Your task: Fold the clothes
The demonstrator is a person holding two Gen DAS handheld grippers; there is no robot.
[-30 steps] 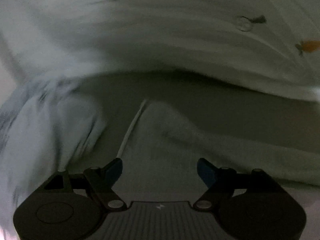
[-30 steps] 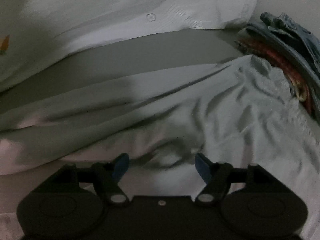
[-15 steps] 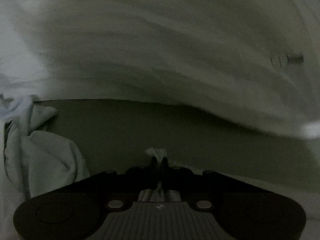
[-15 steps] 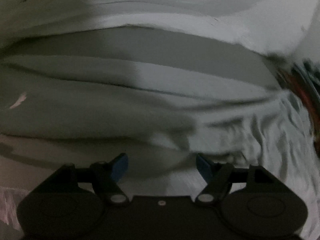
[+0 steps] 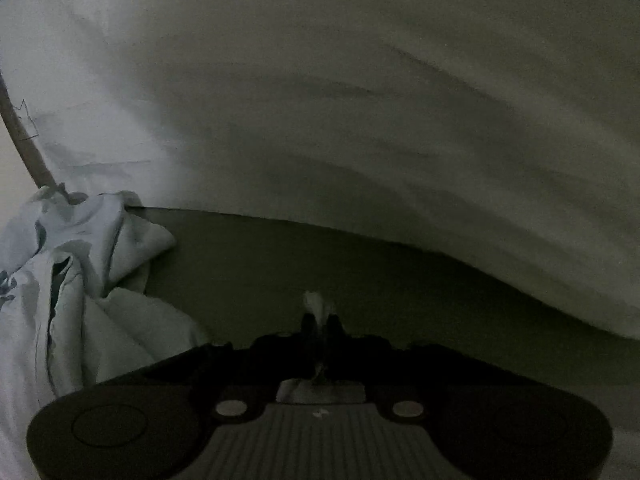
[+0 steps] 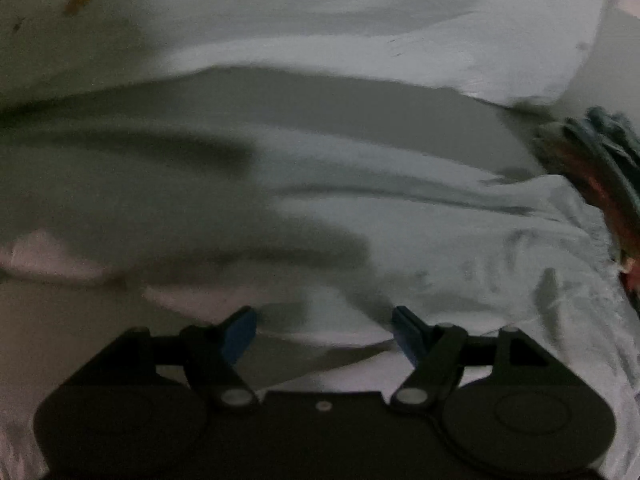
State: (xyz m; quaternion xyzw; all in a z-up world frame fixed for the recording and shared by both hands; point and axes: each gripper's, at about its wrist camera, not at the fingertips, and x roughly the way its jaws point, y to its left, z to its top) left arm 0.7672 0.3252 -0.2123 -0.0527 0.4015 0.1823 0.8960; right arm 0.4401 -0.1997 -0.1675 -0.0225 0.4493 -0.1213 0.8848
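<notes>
Over the white shirt (image 5: 360,120), left gripper (image 5: 319,322) pinching its fabric, right gripper (image 6: 324,326) spread, no legible writing.

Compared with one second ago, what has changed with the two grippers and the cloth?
The left gripper closed its jaws on a fold of the pale garment and moved toward the white shirt. The right gripper stayed open above the cloth.

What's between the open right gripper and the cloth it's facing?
Nothing visible. The right gripper is open with pale garment directly ahead of its fingertips. The denim pile sits off to the right, out of the path.
</notes>
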